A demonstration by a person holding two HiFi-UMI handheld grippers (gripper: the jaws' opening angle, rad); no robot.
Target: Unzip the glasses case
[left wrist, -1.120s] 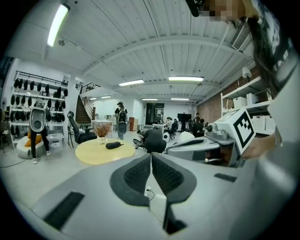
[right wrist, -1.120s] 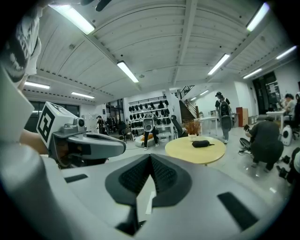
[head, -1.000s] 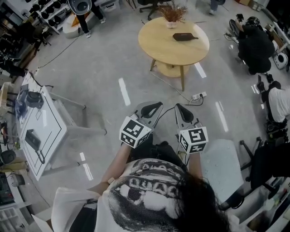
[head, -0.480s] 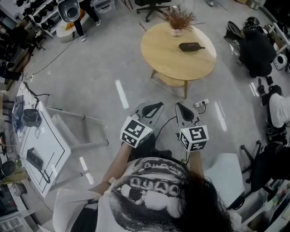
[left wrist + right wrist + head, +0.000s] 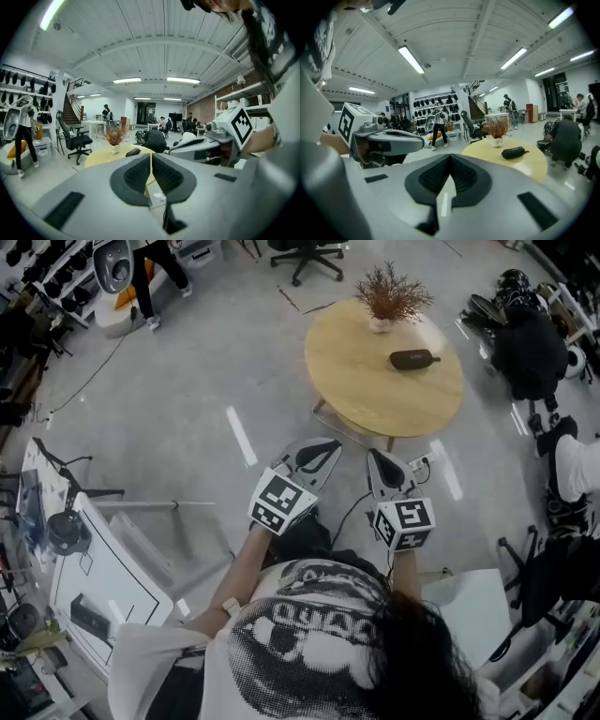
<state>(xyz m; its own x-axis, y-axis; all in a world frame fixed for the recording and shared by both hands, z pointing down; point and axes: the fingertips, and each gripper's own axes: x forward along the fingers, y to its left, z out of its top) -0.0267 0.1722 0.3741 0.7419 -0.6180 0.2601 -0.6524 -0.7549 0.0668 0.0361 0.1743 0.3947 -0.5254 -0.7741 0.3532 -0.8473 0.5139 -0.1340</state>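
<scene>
From where I stand, the glasses case lies on the round wooden table, well ahead of the person at about one o'clock. Its long axis runs nine to three, with the thin tab end toward three. The left gripper and right gripper hang side by side, each with its jaws pressed together on nothing.

table: pale wood, matt | glasses case: dark, matt | floor: glossy

Round wooden table upper centre, dried plant at its far edge, office chair top centre, power strip on floor below table, white bench lower left, crouching person upper right.
</scene>
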